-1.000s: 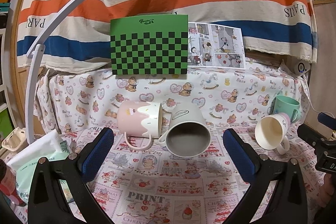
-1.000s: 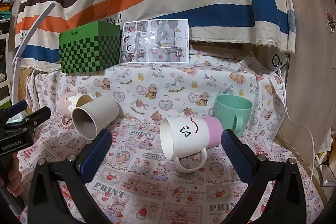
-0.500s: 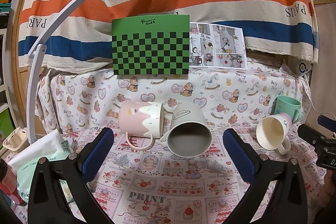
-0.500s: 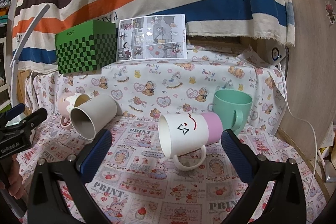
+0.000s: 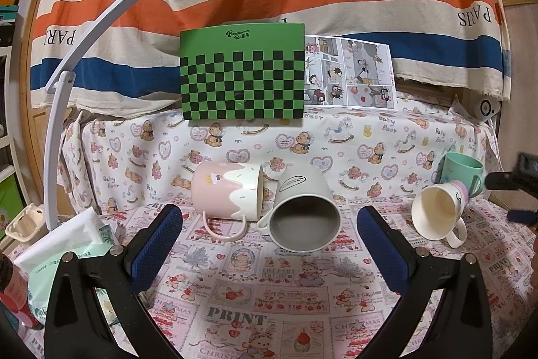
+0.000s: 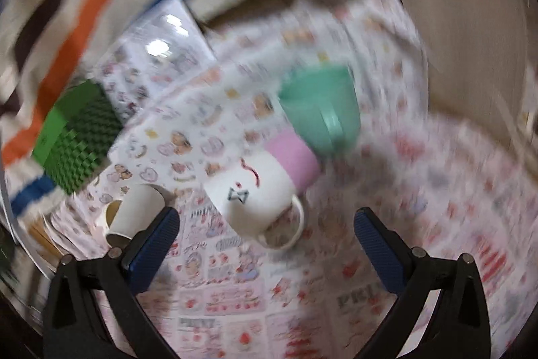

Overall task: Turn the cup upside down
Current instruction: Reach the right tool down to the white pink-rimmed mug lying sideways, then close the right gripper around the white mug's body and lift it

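Three mugs lie on their sides on the printed cloth: a pink-and-cream mug (image 5: 227,192), a grey mug (image 5: 304,211) with its mouth toward me, and a white mug with a pink base (image 5: 437,214). A green cup (image 5: 462,170) stands upright behind the white mug. My left gripper (image 5: 269,234) is open and empty, in front of the grey mug. My right gripper (image 6: 267,241) is open and empty, rolled sideways just before the white mug (image 6: 260,187); that view is blurred. The green cup (image 6: 319,110) and grey mug (image 6: 134,214) show there too.
A green checkered box (image 5: 242,73) and a comic sheet (image 5: 349,73) lean against the striped cloth at the back. A white curved lamp arm (image 5: 60,96) rises at the left. A tissue pack (image 5: 64,248) lies at the front left. A wooden panel (image 6: 470,22) stands at the right.
My right gripper has rolled sharply and moved closer to the white mug; its view is now tilted and blurred. My left gripper has barely moved. No mug has shifted.
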`<state>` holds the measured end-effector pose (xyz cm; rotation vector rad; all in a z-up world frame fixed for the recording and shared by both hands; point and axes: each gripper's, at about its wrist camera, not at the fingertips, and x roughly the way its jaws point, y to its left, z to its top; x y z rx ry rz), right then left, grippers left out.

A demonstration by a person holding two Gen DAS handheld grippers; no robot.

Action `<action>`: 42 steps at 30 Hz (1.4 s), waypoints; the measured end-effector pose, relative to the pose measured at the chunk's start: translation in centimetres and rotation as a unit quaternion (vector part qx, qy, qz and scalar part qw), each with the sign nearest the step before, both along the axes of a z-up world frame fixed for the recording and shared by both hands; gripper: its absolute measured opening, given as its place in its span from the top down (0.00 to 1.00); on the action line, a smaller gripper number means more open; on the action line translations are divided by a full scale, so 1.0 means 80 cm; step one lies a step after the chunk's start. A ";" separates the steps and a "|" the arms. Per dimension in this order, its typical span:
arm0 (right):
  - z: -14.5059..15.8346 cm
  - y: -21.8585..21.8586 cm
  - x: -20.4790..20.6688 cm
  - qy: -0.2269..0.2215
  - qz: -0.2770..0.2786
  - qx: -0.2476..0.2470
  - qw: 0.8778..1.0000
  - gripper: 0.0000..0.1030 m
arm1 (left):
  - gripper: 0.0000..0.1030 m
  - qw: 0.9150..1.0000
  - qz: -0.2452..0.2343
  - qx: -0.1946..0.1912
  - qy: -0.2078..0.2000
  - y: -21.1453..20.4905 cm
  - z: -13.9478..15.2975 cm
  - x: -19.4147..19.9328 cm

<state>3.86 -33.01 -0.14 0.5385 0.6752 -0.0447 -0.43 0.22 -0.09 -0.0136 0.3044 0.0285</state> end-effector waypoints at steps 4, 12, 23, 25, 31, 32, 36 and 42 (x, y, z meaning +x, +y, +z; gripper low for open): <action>-0.005 0.002 0.037 0.067 0.018 0.114 0.991 0.04 | 0.00 1.000 -0.001 0.001 -0.002 0.000 0.000 -0.001; -0.032 -0.002 0.085 0.154 -0.073 0.268 0.948 0.10 | 0.00 1.000 0.008 0.003 -0.002 0.000 -0.002 -0.003; -0.071 -0.009 0.131 0.218 -0.157 0.319 0.909 0.10 | 0.00 1.000 0.014 0.009 0.005 -0.003 -0.003 0.001; -0.069 -0.007 0.134 0.217 -0.157 0.313 0.911 0.21 | 0.00 0.999 0.031 0.011 0.005 -0.002 -0.003 0.001; -0.064 -0.009 0.136 0.225 -0.119 0.306 0.917 0.27 | 0.00 0.998 0.059 0.005 0.009 0.010 -0.004 0.007; -0.058 -0.009 0.135 0.222 -0.105 0.296 0.923 0.27 | 0.00 0.998 0.060 0.004 0.011 0.012 -0.004 0.007; -0.033 0.008 0.128 0.224 -0.034 0.251 0.941 0.28 | 0.00 0.999 0.052 0.005 0.013 0.010 -0.004 0.008; -0.007 0.046 0.114 0.218 0.079 0.192 0.954 0.27 | 0.00 0.999 0.047 0.010 0.012 0.006 -0.003 0.007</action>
